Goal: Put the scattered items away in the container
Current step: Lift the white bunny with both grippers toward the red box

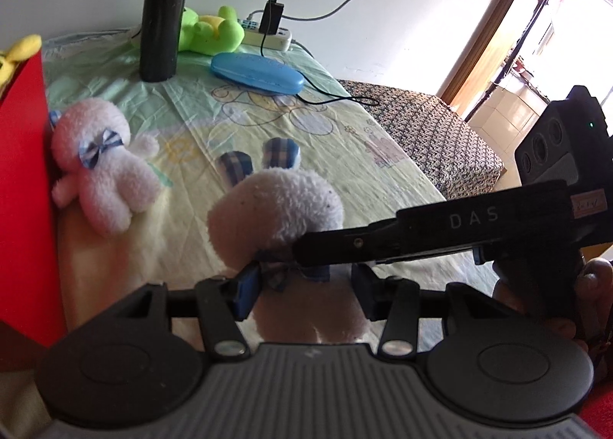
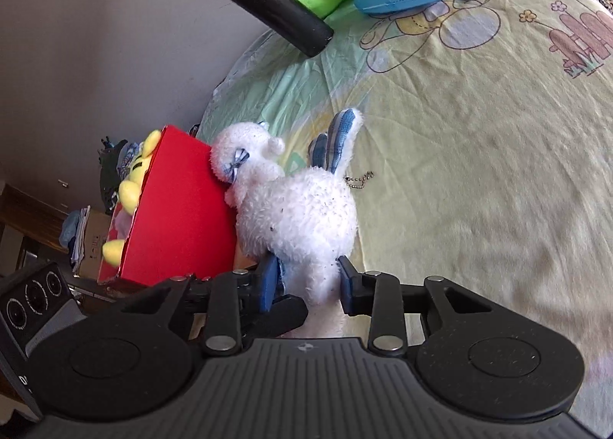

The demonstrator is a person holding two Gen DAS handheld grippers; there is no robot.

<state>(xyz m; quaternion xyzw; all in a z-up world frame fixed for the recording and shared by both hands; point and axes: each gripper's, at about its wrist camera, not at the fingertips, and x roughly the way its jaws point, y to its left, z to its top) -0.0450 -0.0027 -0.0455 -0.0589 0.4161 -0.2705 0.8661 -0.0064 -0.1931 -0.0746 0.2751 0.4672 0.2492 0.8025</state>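
Blue pads on my left gripper squeeze the fluffy white plush bunny with blue checked ears from both sides, low on its body by the little checked bow. My right gripper pinches the same bunny too, its blue pads pressed into the soft fur at the bottom of the toy. In the left view my right gripper comes in from the right side and its black fingers cross in front of the bunny's neck. So both of my grippers are closed on this one bunny.

The bunny's ears point away from me, and a small bead chain hangs from it.

Just beside the bunny sits a smaller pink-white plush doll with a blue checked bow. It leans against the side of the tall red box. A yellow plush toy pokes out of the top of that box.

All of this rests on a pale green and yellow sheet with cartoon drawings. Farther back stand a tall black bottle, a bright green plush frog and a shiny blue oval case. A white power strip with a black cable lies by the wall.
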